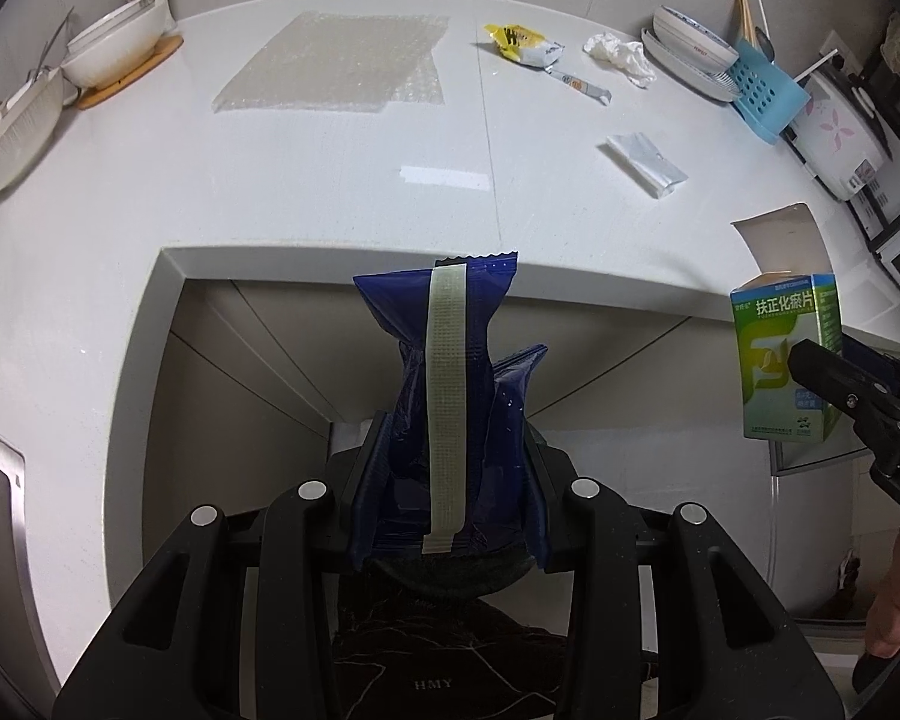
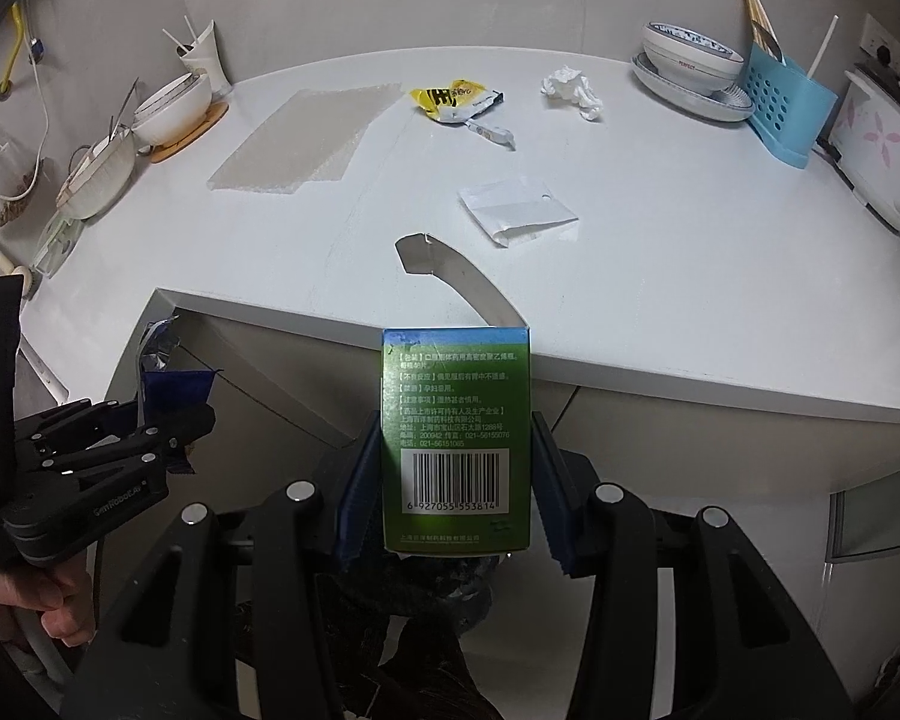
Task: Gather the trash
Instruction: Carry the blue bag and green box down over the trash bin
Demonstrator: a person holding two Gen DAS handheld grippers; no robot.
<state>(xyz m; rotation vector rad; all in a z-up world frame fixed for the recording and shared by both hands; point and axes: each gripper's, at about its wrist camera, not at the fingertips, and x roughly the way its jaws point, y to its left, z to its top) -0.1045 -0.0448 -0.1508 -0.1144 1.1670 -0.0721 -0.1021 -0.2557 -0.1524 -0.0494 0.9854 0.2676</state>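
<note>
In the left wrist view my left gripper (image 1: 455, 425) is shut on a dark blue snack wrapper (image 1: 402, 324) with a pale strip down its middle, held upright in front of the counter edge. My right gripper (image 2: 456, 420) is shut on a green medicine box (image 2: 456, 378) whose top flap hangs open. Each gripper shows in the other view: the right gripper (image 1: 810, 360) with the box (image 1: 774, 360), the left gripper (image 2: 192, 420) with the wrapper (image 2: 174, 384). Under both sits a dark bag-lined bin (image 1: 456, 576). More trash lies on the white counter (image 1: 270, 180): bubble wrap (image 1: 342, 60), a yellow wrapper (image 1: 522, 45), a crumpled tissue (image 1: 621, 57), a silver packet (image 1: 645, 165).
Bowls and a strainer (image 1: 114, 48) stand along the counter's left side. Stacked dishes (image 1: 690, 48), a blue cutlery holder (image 1: 768, 90) and a rice cooker (image 1: 834, 138) stand at the right. Cabinet fronts (image 1: 240, 360) lie below the counter edge. A hand (image 2: 36, 594) holds the left gripper.
</note>
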